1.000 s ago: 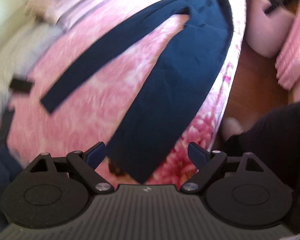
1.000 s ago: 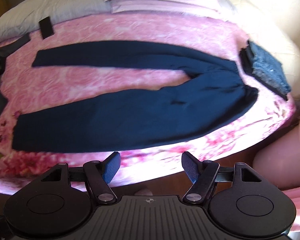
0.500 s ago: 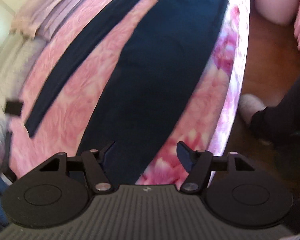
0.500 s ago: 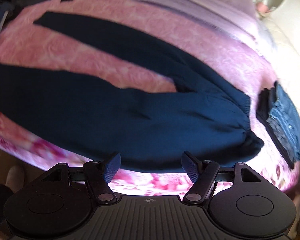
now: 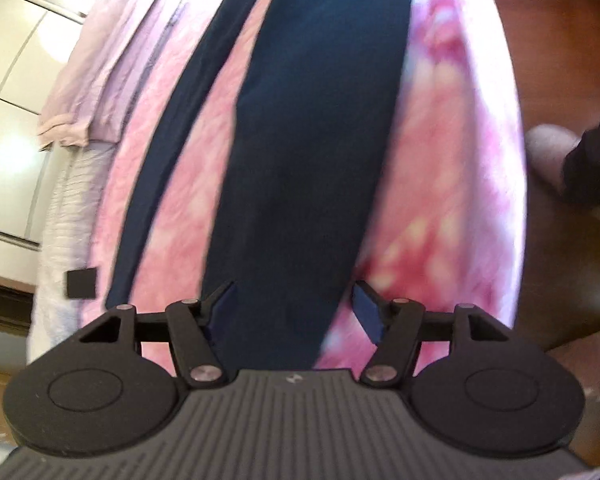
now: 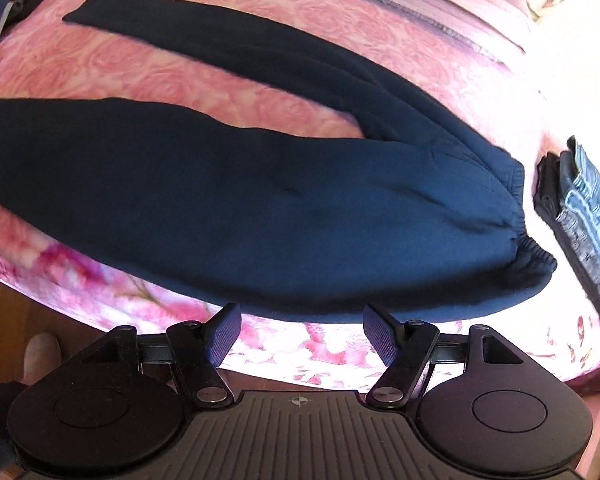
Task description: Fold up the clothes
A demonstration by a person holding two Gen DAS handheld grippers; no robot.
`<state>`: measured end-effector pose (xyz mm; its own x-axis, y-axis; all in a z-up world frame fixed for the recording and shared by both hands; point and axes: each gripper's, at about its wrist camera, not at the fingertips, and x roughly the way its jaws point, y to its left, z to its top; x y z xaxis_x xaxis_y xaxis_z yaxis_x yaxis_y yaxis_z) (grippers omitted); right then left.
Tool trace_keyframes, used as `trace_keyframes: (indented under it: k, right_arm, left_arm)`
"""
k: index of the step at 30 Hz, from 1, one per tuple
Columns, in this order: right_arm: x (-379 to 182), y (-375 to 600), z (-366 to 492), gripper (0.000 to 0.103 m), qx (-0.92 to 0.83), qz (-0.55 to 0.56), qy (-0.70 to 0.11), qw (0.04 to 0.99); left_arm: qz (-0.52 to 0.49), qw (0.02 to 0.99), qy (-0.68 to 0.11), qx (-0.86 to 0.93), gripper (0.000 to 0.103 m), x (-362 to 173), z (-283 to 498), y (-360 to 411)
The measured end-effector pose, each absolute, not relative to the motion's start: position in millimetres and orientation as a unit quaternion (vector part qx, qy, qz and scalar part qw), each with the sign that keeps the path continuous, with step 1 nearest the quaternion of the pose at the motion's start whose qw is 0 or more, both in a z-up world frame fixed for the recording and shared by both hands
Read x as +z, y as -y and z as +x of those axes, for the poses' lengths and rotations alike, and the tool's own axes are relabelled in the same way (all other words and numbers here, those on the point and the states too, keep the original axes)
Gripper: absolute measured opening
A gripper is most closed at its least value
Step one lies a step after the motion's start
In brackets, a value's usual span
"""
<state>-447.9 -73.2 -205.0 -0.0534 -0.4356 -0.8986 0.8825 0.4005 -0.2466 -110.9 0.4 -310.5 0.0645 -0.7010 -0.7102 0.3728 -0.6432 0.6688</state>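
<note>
navy trousers (image 6: 284, 200) lie flat on the pink bedspread (image 6: 204, 84), legs splayed, near leg along the bed's front edge. left gripper (image 5: 294, 308) spread over its cuff end, right gripper (image 6: 302, 334) spread by the hip. looks like grasp approach; next needs both pinching the edge.

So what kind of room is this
Most likely a bedroom: dark blue trousers lie spread on a bed with a pink flowered bedspread, folded jeans beside them, and pale wardrobe doors behind.

Matt navy fleece-like trousers (image 6: 300, 208) lie on a plush, perhaps embossed, pink bedspread (image 6: 204, 80).
</note>
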Motion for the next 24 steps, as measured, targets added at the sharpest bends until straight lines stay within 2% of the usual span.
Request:
trace_keyframes:
  k: [6, 8, 12, 14, 19, 24]
  right_arm:
    - [-217, 71, -470, 0.071, -0.501, 0.177, -0.539, 0.653]
    - [-221, 70, -477, 0.071, -0.499, 0.164, -0.545, 0.653]
    - [-226, 70, -508, 0.071, -0.475, 0.094, -0.574, 0.661]
    - [-233, 72, -527, 0.071, -0.451, 0.046, -0.598, 0.661]
    - [-263, 83, -573, 0.071, -0.351, -0.095, -0.659, 0.658]
    - [-296, 110, -610, 0.07, -0.29, -0.156, -0.69, 0.645]
  left_arm:
    - [0.636, 0.418, 0.115, -0.639, 0.043, -315, -97, 24]
    - [0.644, 0.411, 0.111, -0.635, 0.031, -315, -103, 23]
    - [0.66, 0.411, 0.083, -0.623, 0.018, -313, -108, 22]
    - [0.669, 0.422, 0.055, -0.61, 0.009, -311, -108, 23]
    - [0.678, 0.447, -0.003, -0.584, 0.004, -302, -110, 30]
    - [0.686, 0.463, -0.036, -0.561, 0.003, -296, -119, 36]
